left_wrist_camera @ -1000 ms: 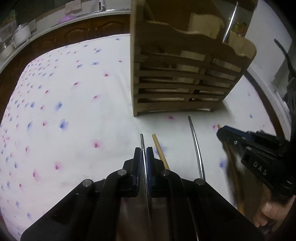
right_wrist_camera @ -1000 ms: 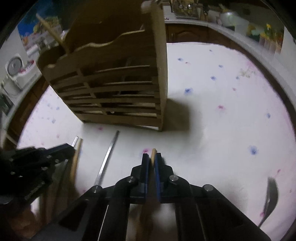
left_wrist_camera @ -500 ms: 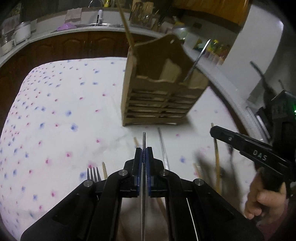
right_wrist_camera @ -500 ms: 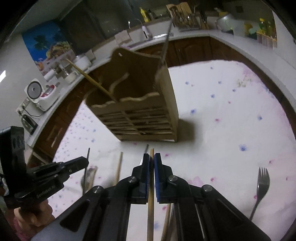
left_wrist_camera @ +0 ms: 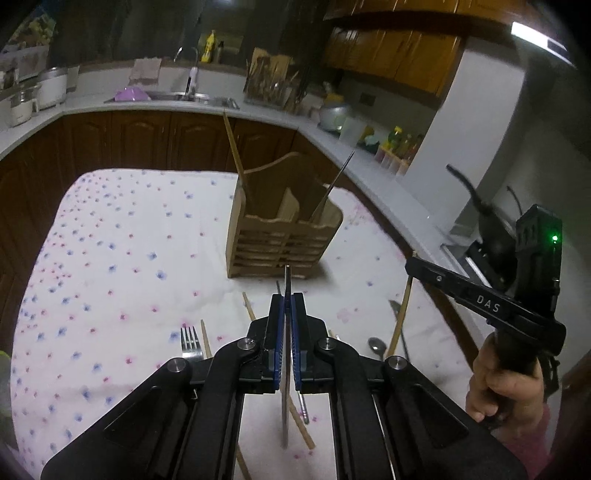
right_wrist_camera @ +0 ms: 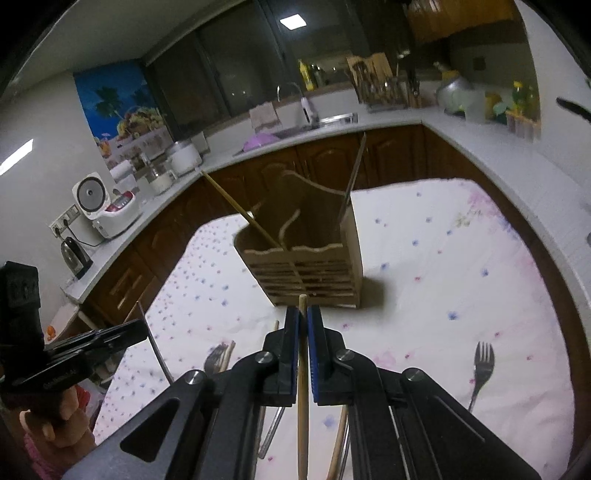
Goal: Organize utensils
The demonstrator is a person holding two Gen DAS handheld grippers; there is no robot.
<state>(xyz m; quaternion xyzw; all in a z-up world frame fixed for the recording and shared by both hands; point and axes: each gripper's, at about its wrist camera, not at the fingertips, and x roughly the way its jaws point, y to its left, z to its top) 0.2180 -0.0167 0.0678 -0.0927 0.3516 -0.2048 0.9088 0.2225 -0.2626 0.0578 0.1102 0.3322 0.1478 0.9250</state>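
Left claw (left_wrist_camera: 287, 306) clamped on one metal chopstick (left_wrist_camera: 286, 280), right claw (right_wrist_camera: 303, 321) on one wooden chopstick (right_wrist_camera: 303, 369); two sticks inside holder (left_wrist_camera: 284, 243).

Dark wooden base cabinets (left_wrist_camera: 140, 140) under a pale L-shaped countertop (left_wrist_camera: 373, 177); steel sink (right_wrist_camera: 332, 120) upper centre. Blue tropical poster (right_wrist_camera: 118, 107) upper left. Ceiling light panel (right_wrist_camera: 293, 22) lit.

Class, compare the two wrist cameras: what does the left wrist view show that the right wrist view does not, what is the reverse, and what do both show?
Only the left wrist view: a spoon on the cloth, and the left gripper shut on a metal chopstick.

Only the right wrist view: a white rice cooker, a kettle, a blue poster, and the right gripper shut on a wooden chopstick.

Both: the wooden utensil holder on the flowered tablecloth.
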